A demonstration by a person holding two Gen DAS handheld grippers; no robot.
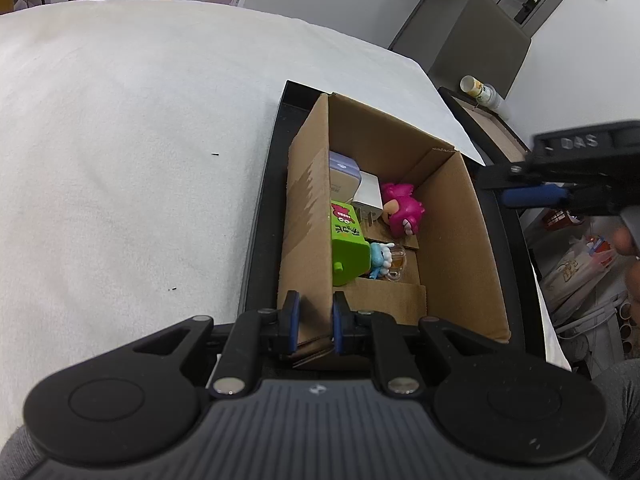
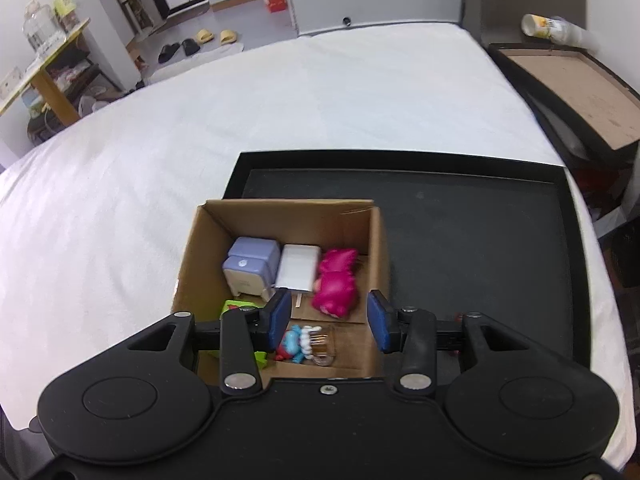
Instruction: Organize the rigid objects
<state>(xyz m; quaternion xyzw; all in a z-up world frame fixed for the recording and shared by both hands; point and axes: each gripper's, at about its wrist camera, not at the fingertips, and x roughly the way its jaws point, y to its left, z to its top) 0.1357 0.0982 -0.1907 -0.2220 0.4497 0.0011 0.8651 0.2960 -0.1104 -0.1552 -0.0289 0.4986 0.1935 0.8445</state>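
Note:
A cardboard box (image 2: 280, 216) stands in the near left corner of a black tray (image 2: 480, 240). Inside lie a pink toy (image 2: 336, 280), a white charger (image 2: 298, 266), a lavender case (image 2: 250, 264), a green carton (image 1: 348, 248) and a small blue figure (image 2: 294, 342) beside a clear piece (image 2: 324, 346). My left gripper (image 1: 315, 320) is shut on the near left wall of the box (image 1: 448, 240). My right gripper (image 2: 329, 318) hovers open over the box, above the pink toy, with nothing between its pads. In the left wrist view it reaches in from the right edge.
The tray (image 1: 260, 240) rests on a white cloth surface (image 1: 120, 160) that spreads left and far. A second black tray lined with cardboard (image 2: 580, 92) sits to the right, with a toppled cup (image 2: 552, 28) behind it. Bags (image 1: 580, 264) lie on the floor at the right.

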